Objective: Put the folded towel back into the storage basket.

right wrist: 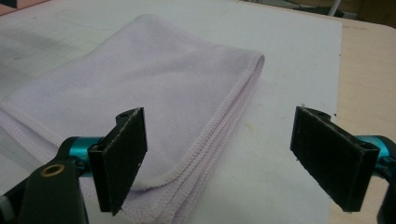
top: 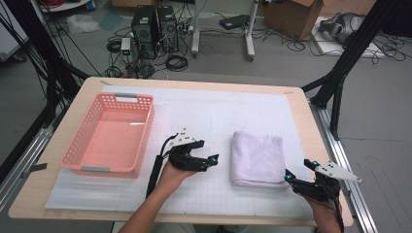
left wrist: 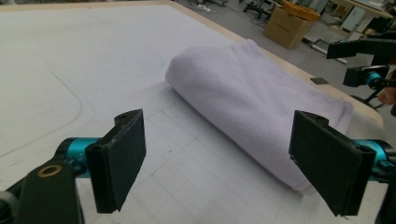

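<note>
Towel (top: 257,158), folded, centre-right between two wide-open grippers, left (top: 210,160) and right (top: 297,172); empty pink basket (top: 85,137) at left.

1 folded towel (top: 257,159) (lilac), 1 pink basket (top: 87,145), 2 tongs

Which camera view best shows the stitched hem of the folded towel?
The right gripper view: the towel lies close, its stitched layered edges sharp. The left gripper view shows its rounded folded side; the high view shows its whole outline, hem too small.
</note>
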`<state>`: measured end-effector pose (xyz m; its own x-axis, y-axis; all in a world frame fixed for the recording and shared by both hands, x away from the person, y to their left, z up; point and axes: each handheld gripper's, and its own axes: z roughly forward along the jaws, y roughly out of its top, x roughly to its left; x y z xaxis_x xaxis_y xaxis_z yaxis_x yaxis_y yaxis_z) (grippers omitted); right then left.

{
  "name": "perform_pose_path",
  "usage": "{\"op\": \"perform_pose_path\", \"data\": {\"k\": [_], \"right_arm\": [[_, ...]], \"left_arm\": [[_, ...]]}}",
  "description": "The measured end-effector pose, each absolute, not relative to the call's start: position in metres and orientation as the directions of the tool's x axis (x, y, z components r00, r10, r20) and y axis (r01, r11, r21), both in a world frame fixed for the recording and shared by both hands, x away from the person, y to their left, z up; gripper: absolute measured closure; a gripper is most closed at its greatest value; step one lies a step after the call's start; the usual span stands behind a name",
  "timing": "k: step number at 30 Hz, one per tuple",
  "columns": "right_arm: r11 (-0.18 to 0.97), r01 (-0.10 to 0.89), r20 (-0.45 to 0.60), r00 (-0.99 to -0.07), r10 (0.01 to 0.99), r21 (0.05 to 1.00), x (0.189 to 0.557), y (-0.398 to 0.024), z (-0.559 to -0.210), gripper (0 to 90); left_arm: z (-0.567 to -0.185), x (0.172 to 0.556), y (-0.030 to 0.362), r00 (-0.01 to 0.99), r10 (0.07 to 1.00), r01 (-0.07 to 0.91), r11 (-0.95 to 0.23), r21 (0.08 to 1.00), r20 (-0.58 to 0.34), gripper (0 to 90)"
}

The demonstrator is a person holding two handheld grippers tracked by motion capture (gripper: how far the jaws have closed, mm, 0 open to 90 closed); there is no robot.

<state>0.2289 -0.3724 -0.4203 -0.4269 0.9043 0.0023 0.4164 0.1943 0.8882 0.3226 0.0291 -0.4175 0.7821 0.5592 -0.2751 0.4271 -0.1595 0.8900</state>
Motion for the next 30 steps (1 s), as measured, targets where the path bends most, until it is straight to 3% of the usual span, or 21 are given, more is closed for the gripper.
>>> {"op": "perform_pose_path", "data": {"k": [19,30], "right_arm": [[0.208,0.426,-0.006,-0.429,0.903,0.880,0.231,-0.372,-0.423,17.4],[0.204,0.425,-0.002,-0.430,0.903,0.882,0.230,-0.372,-0.422,17.4]], "left_arm": [[-0.430,0.351,-0.041,0.749,0.530,0.573,-0.221,0.789,-0.396,19.7],[-0.441,0.360,-0.062,0.709,0.585,0.631,-0.277,0.724,-0.394,20.0]]}}
